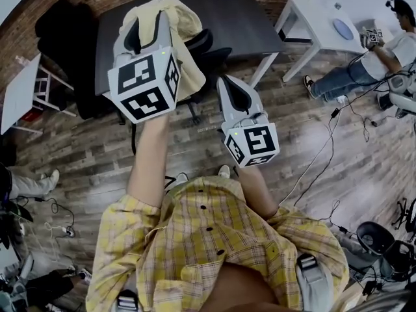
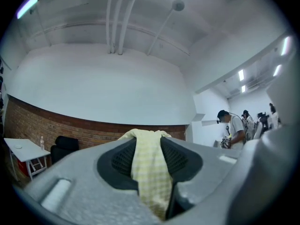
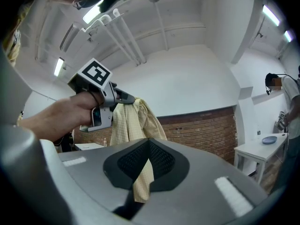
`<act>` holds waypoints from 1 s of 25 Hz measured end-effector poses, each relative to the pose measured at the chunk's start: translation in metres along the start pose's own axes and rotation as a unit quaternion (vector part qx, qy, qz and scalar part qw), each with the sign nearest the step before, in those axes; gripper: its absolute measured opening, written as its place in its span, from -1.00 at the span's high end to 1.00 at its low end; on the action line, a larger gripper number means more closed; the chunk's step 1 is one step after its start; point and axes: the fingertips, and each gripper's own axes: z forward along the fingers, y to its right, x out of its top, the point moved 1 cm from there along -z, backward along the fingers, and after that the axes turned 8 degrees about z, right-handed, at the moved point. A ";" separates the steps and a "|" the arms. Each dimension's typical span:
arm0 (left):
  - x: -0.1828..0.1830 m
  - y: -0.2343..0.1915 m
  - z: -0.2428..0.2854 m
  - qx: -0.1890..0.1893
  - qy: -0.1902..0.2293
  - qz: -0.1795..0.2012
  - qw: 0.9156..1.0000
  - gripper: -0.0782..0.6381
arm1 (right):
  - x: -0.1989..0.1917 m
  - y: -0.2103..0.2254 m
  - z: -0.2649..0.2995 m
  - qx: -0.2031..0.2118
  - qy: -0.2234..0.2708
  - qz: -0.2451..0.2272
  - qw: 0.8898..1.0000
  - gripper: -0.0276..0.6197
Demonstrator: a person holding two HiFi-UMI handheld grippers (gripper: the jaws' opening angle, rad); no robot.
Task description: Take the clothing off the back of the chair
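Nearest the lens, the jaws of the left hand-held gripper (image 2: 149,142) stand narrow and clamped on a pale yellow checked cloth garment (image 2: 151,175), with a fold bunched over the fingertips. We read this as a firm pinch.

The garment hangs from that gripper with its long axis running top to bottom. In the right gripper view it drapes below the left gripper as a loose column. The right hand-held gripper (image 3: 149,146) is closed on a lower strip of the same cloth, which trails down out of the pads.

In the head view the left gripper is held high and far from the body. The right gripper sits lower, to its right and closer to the person, so we judge that the left carries most of the weight.

Behind the cloth stands the black office chair (image 1: 209,44), pushed up to a dark rectangular table (image 1: 247,18). We cannot tell whether the hem touches the chair back. Clearing it calls for drawing the cloth toward the body, away from the chair.

Beyond are a white table (image 1: 311,8), a second person (image 1: 383,60), a brick wall (image 3: 206,125) and a wooden plank floor (image 1: 97,148).
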 end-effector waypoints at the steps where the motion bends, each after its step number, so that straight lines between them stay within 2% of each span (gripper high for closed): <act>1: 0.009 0.001 -0.004 -0.002 0.008 -0.002 1.000 0.38 | 0.001 0.000 -0.001 -0.001 0.000 0.000 1.000 0.91; 6: 0.042 0.006 -0.026 -0.005 0.043 0.003 0.999 0.38 | 0.004 0.001 -0.009 -0.004 0.003 0.001 1.000 0.91; 10: 0.054 0.008 -0.041 -0.010 0.053 0.004 0.999 0.38 | 0.009 -0.002 -0.012 -0.005 0.007 -0.001 1.000 0.91; 25: 0.050 0.009 -0.092 -0.033 0.060 0.001 0.998 0.38 | 0.010 -0.009 -0.016 -0.010 0.010 -0.002 1.000 0.91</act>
